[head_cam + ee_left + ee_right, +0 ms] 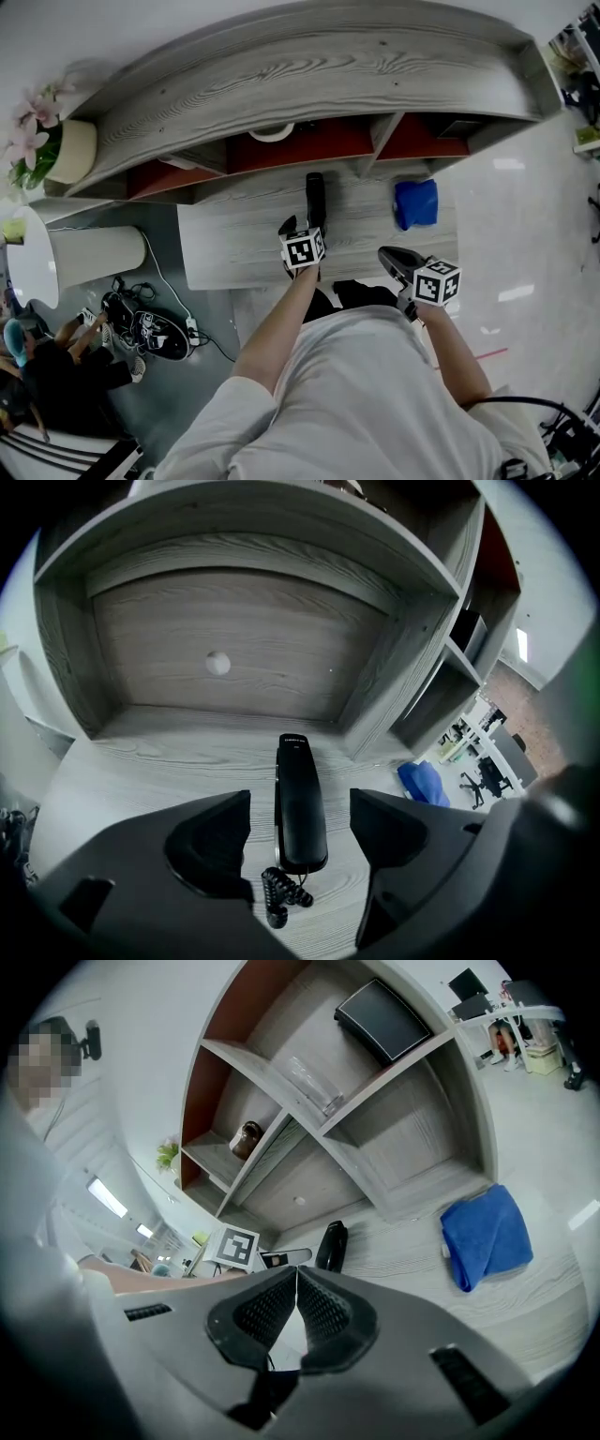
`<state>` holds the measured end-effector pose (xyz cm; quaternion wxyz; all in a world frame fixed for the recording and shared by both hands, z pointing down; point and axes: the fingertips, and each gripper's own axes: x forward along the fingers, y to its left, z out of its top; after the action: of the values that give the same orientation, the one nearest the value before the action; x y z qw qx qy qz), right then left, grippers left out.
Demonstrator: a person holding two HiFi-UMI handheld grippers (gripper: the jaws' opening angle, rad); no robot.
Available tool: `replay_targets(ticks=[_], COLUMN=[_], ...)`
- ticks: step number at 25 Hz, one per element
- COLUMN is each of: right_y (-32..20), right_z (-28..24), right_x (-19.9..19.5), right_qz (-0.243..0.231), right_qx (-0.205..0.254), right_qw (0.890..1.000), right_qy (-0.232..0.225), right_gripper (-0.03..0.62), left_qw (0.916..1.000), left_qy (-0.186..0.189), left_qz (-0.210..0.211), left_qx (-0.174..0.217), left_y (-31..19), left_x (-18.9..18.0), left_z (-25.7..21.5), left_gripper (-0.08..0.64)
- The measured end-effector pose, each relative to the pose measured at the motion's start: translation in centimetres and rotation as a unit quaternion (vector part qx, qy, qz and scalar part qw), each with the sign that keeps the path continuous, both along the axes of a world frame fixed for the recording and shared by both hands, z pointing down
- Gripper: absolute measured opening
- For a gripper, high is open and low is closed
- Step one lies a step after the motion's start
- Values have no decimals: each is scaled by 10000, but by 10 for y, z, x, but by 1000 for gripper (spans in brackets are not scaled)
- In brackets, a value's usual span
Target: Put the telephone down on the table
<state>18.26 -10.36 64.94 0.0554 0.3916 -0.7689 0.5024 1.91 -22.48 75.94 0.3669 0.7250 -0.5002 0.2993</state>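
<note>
The black telephone handset (315,197) lies flat on the grey wooden table (234,244), pointing toward the shelf unit. In the left gripper view the telephone (300,799) rests between the two jaws of my left gripper (300,810), which stands open with a gap on each side. Its coiled cord (279,892) curls on the table at the near end. My left gripper (307,230) sits just behind the handset. My right gripper (397,259) hovers at the table's front right, shut with its pads together and nothing between them (296,1277).
A folded blue cloth (415,203) lies on the table right of the telephone. The curved shelf unit (309,75) stands behind, holding a white bowl (272,133), a jar (246,1138) and a black box (382,1018). A flowerpot (67,150) stands at its left end.
</note>
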Motion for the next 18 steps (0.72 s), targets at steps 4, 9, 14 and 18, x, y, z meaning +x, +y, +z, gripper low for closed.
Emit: replay_targets(ticks=[4,9,14,18], right_y=[0,1,7,17], right_z=[3,5,1,-7], right_x=[0,-6,-21,-36], right_qz=[11,-1,-36,12], right_qx=[-9,0,47,134], right_qw=[10000,10000,10000,9999], right_qy=[-25,-43,-35,-15], right_gripper=[17,17,17,17], left_qw=[10000,9993,9988,9982], left_qy=[36,27,-30,133], left_qz=[-3,244,275,340], left_qx=[93,283,413,473], left_y=[11,22,34,53], left_x=[-11,-18,-34,-53], left_z=[-19,-37,-55,-68], left_gripper=[313,205,68,11])
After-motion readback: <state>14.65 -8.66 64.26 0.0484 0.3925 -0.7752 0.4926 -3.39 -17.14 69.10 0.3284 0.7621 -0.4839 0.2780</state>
